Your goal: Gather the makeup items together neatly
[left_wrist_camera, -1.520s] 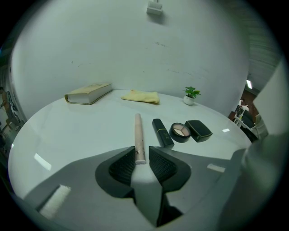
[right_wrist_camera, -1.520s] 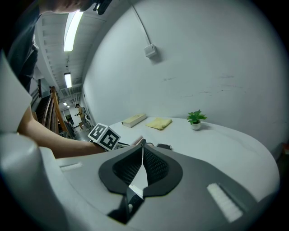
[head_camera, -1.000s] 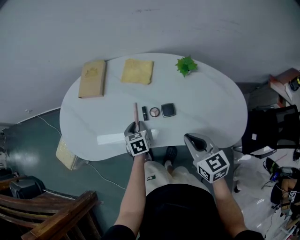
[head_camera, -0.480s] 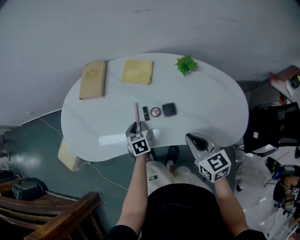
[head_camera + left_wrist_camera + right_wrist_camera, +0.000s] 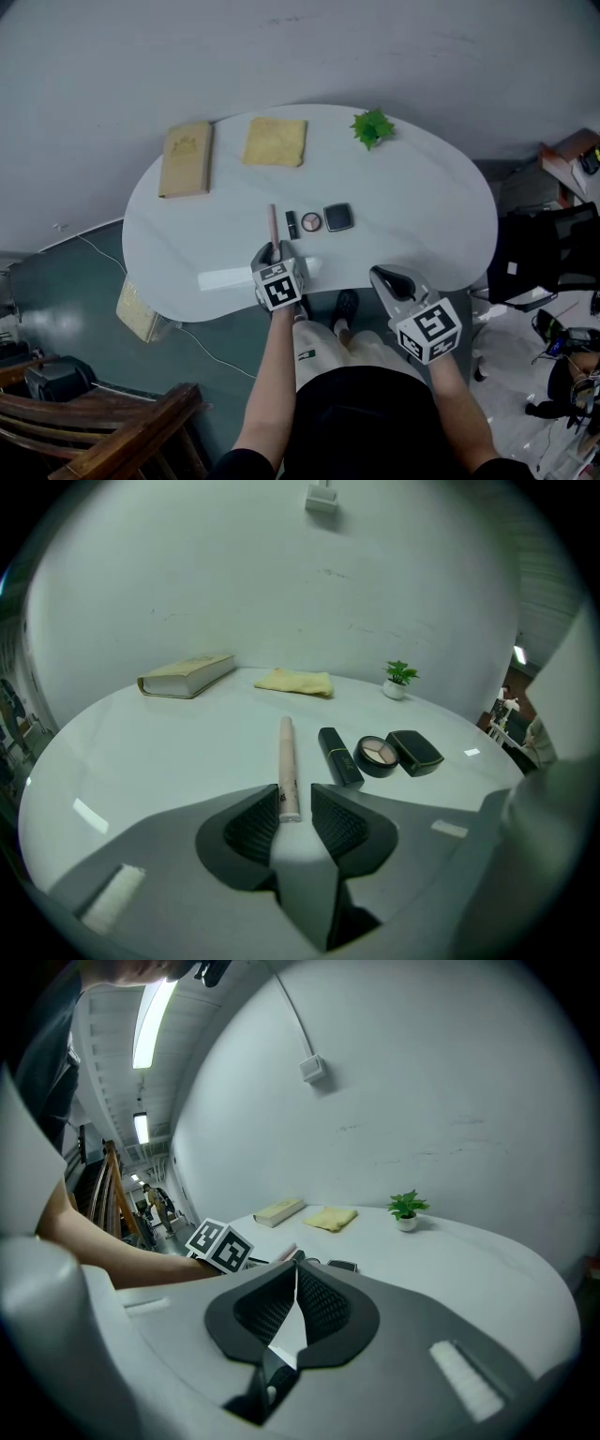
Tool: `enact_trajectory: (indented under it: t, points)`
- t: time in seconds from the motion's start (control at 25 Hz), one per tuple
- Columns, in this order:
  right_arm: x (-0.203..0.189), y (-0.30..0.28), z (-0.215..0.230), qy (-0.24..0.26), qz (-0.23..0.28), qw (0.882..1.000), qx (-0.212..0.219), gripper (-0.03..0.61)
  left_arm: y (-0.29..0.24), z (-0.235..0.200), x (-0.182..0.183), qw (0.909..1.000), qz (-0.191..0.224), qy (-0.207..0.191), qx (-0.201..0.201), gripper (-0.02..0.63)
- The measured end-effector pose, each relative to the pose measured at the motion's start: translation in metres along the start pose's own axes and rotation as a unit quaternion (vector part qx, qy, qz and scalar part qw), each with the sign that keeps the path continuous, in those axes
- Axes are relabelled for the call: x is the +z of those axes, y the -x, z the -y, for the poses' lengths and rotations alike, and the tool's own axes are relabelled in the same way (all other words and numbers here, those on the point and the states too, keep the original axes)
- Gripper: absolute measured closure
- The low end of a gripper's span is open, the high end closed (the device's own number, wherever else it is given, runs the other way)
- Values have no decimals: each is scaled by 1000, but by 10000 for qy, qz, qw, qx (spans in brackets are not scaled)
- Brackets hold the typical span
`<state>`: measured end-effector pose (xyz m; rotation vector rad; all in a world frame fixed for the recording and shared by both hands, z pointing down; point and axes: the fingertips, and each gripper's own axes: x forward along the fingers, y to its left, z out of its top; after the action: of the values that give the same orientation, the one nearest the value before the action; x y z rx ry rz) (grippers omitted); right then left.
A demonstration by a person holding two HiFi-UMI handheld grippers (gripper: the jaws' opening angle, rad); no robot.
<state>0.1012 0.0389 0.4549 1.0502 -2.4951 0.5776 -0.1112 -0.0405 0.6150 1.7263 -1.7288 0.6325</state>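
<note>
Stick [image 5: 286,752] lies on the table [image 5: 141,752] pointing to 12 o'clock, near end between my left gripper's [image 5: 295,801] loose jaws, which have just been opening; my right gripper [image 5: 296,1274], farther off, is clenched empty.

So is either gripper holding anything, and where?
Nothing gripped: left gripper jaws, just opening, straddle the pink stick's near end loosely; right gripper shut, empty.

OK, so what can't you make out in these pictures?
- Stick: near end hidden under the left gripper, head view; those jaws have just been opening.
- Lipstick print: too small, left gripper view.
- Compact: mostly behind the right gripper and its shut jaws, right gripper view.
</note>
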Motion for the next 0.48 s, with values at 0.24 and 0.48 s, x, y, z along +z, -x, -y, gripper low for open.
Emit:
enact_trajectory:
  t: [0.24, 0.48]
  points:
    - [-1, 0, -1, 1, 23, 10000, -4, 563, 0, 0, 0, 10000, -1, -14, -25, 506]
    - [2, 0, -2, -1, 43, 10000, 5, 563, 0, 0, 0, 10000, 1, -11, -19, 505]
